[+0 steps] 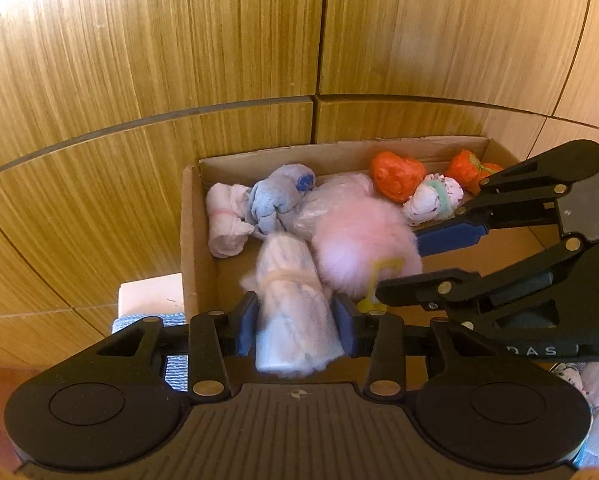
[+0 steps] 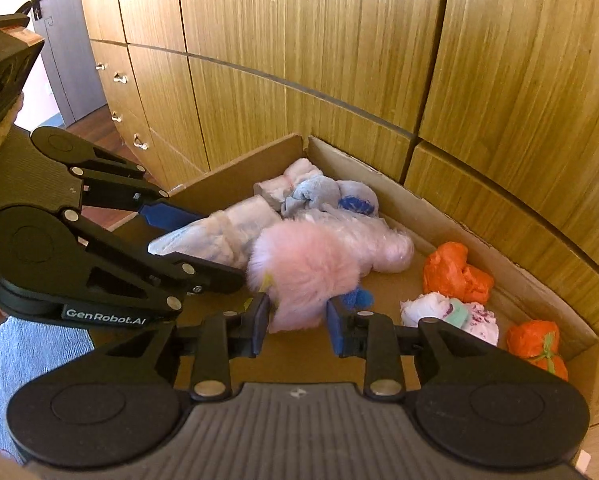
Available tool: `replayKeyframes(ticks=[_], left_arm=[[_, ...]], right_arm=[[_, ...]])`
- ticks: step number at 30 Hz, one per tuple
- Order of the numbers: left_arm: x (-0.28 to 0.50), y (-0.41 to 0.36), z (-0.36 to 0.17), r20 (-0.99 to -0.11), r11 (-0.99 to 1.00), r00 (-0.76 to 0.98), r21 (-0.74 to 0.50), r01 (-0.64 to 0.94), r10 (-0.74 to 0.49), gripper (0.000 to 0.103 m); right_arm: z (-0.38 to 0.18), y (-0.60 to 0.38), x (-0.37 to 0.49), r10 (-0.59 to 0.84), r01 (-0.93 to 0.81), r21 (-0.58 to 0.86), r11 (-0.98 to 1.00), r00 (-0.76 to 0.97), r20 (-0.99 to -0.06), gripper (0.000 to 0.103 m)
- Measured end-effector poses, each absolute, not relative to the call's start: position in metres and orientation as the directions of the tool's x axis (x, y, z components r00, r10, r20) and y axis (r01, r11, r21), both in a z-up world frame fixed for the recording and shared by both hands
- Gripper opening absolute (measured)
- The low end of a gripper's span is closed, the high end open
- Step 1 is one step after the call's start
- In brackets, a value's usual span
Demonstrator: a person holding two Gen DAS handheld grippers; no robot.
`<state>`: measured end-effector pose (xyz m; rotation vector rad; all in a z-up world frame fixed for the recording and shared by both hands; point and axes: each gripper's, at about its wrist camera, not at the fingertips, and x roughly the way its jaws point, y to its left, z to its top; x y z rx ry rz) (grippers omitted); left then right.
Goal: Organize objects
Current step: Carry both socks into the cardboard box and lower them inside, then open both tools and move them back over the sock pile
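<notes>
A cardboard box stands against a wooden cabinet and holds several rolled bundles. My left gripper is shut on a white and blue rolled bundle at the box's near left part; it also shows in the right wrist view. My right gripper is shut on a fluffy pink pompom, held over the box middle; the pompom also shows in the left wrist view. A yellow tag hangs from it.
In the box lie a white roll, a blue-grey bundle, a pale plastic-wrapped bundle, two orange bundles and a white and green roll. Wooden cabinet doors rise behind. A blue cloth lies at left.
</notes>
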<state>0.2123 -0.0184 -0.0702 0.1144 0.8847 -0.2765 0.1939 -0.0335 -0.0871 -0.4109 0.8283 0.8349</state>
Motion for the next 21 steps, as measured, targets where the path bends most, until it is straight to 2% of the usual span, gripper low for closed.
replayKeyframes(ticks=[5, 10, 16, 18, 21], left_arm=[[0.211, -0.023, -0.069, -0.767, 0.962, 0.618, -0.001, 0.271, -0.175, 0.062], [0.206, -0.023, -0.063, -0.763, 0.964, 0.624, 0.000, 0.265, -0.172, 0.064], [0.199, -0.017, -0.049, -0.752, 0.981, 0.644, -0.018, 0.194, -0.142, 0.072], [0.196, -0.014, -0.044, -0.744, 0.984, 0.653, -0.031, 0.175, -0.140, 0.079], [0.191, -0.016, -0.038, -0.735, 0.987, 0.665, -0.038, 0.156, -0.133, 0.084]], right_arm=[[-0.084, -0.035, 0.189, 0.476, -0.778, -0.017, 0.628, 0.401, -0.783, 0.029], [-0.078, -0.037, 0.182, 0.477, -0.775, -0.017, 0.631, 0.406, -0.780, 0.029], [-0.069, -0.047, 0.182, 0.473, -0.748, -0.003, 0.664, 0.424, -0.772, 0.036], [-0.066, -0.051, 0.181, 0.445, -0.717, -0.022, 0.696, 0.455, -0.771, 0.037], [-0.062, -0.061, 0.179, 0.416, -0.666, -0.019, 0.746, 0.487, -0.768, 0.044]])
